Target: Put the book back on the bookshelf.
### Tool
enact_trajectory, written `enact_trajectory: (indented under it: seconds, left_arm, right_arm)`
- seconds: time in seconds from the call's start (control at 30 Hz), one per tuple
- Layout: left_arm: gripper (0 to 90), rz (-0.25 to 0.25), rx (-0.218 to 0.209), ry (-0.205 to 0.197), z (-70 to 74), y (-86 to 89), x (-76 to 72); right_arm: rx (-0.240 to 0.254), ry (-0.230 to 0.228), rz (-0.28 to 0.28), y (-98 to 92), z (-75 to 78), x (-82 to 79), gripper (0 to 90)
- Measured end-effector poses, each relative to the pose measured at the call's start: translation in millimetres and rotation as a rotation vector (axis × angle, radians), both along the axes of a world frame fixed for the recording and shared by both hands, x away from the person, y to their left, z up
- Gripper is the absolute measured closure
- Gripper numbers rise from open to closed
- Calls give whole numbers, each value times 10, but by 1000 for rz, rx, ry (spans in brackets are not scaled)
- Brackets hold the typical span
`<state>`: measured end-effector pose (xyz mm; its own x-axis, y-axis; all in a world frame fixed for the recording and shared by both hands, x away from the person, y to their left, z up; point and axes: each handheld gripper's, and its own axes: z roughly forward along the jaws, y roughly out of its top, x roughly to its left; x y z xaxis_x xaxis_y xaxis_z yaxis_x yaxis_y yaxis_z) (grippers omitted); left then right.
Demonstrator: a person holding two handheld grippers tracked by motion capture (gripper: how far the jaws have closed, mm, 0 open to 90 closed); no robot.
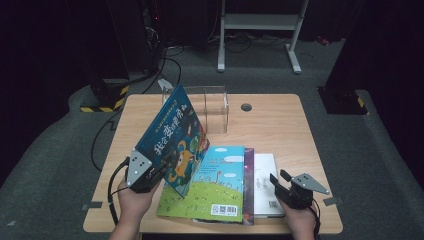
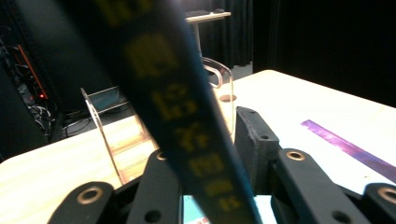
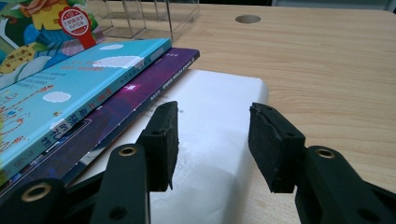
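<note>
1. A dark blue picture book (image 1: 172, 137) is held lifted and tilted above the front left part of the wooden table (image 1: 280, 120), its cover facing the camera in the high view.
2. The book is gripped at its lower left edge by the left gripper (image 1: 150, 172), which is clenched on it; in the left gripper view the blurred spine (image 2: 182, 116) with yellow lettering is seen running up between the two black jaws.
3. The left gripper is borne by the person's left hand (image 1: 131, 199), which comes in from the bottom edge of the high view.
4. A stack of three books is seen lying flat on the table just right of the lifted book: a sky-blue book (image 1: 220, 182) on top, a purple book (image 1: 249, 180) under it and a white book (image 1: 267, 180) at the bottom, each showing further to the right.
5. The lower corner of the lifted book is seen over the sky-blue book; whether they touch cannot be told.
6. The right gripper (image 1: 282, 181) is held low at the right side of the stack, its jaws parted with nothing pressed between them.
7. In the right gripper view the white book (image 3: 215, 121) is seen lying beneath the gap between the jaws.
8. A clear acrylic stand (image 1: 212, 107) is set upright behind the books, near the far edge of the table.
</note>
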<state>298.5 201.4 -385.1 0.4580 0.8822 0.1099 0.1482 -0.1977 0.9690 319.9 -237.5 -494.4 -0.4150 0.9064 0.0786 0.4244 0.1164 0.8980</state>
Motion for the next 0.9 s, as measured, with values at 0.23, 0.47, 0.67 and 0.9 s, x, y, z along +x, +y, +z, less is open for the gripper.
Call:
enact_trajectory:
  seconds: [0.23,0.47,0.67,0.9]
  left_arm:
    - [759,-33,-41,20,9,69,14]
    - [813,-67,-95,38,11,179,31]
    - [823,-39,-114,34,-11,261,40]
    - [829,19,-108,15,-11,371,14]
  right_arm:
    - [-2,5,4,4,-13,3,533]
    - [3,9,7,4,-16,1,536]
    - [8,11,9,1,-18,-2,537]
    - [21,8,7,-14,-11,-3,540]
